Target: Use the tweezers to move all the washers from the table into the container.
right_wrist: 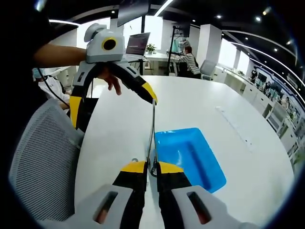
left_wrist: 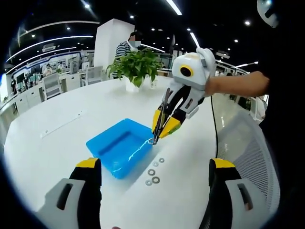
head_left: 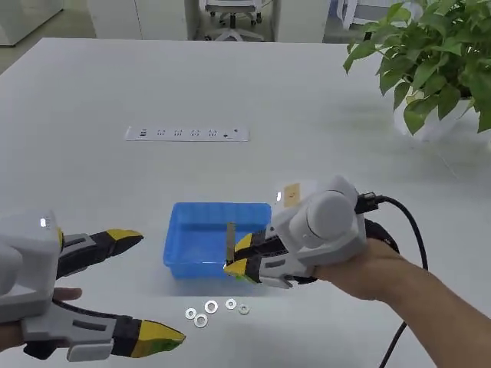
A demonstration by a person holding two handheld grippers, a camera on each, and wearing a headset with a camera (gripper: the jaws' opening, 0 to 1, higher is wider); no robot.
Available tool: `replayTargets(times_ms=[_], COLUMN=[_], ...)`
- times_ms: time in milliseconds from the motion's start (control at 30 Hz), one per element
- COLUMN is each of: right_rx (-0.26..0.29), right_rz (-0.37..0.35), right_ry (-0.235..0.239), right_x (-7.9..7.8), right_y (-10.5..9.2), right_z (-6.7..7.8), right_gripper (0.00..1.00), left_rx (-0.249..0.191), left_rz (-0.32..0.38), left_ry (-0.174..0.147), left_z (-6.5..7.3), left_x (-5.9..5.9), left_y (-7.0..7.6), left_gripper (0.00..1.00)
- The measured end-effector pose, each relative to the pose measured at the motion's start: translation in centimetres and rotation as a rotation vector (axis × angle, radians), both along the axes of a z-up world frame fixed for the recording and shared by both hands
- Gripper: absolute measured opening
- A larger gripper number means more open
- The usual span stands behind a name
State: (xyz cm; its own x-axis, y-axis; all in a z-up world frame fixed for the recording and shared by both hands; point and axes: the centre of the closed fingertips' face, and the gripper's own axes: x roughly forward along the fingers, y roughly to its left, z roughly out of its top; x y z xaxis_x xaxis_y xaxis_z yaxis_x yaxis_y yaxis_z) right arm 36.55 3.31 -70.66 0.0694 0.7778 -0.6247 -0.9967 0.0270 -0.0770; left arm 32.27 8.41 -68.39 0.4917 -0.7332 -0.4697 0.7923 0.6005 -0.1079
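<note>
- Container (head_left: pixel 219 238): blue, shallow, rectangular tray on the white table (head_left: pixel 322 115). It serves as the reference for every entry below.
- Right gripper (head_left: pixel 239 257): at the container's near right corner, held in a person's hand. Its yellow-tipped jaws are pressed together on the tweezers.
- Tweezers (head_left: pixel 230 244): slim metal pair pinched in the right gripper, reaching over the container's near rim. In the left gripper view a small ring seems to sit at the tip, too small to be sure.
- Washers (head_left: pixel 211 308): five, loose on the table just in front of the container's near wall, close together, and outside it.
- Left gripper (head_left: pixel 157 285): to the near left of the container, jaws spread wide with nothing between them.
- Power strip (head_left: pixel 186 133): white, flat on the table, well beyond the container's far side.
- Potted plant (head_left: pixel 430 61): green, far beyond the container to its right.
- Cable (head_left: pixel 406 222): black, trailing from the right gripper to the container's right.
</note>
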Motion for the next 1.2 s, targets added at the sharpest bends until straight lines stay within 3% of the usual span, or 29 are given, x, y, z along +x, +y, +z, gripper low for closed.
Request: replayTargets(times_ms=[600, 967, 1200], right_rx=[0.024, -0.008, -0.011], right_rz=[-0.052, -0.032, -0.029], right_ry=[-0.021, -0.016, 0.016], right_x=[4.0, 5.0, 5.6], right_y=[0.8, 0.8, 0.6], right_z=[-0.8, -2.9, -4.1], right_gripper=[0.09, 0.09, 0.09], left_rx=[-0.010, -0.024, -0.033], left_rz=[0.022, 0.028, 0.029], left_ry=[-0.010, -0.009, -0.024], left_z=[0.4, 0.5, 0.8], left_x=[0.2, 0.7, 1.6], left_y=[0.4, 0.4, 0.0], left_gripper=[0.99, 0.99, 0.96])
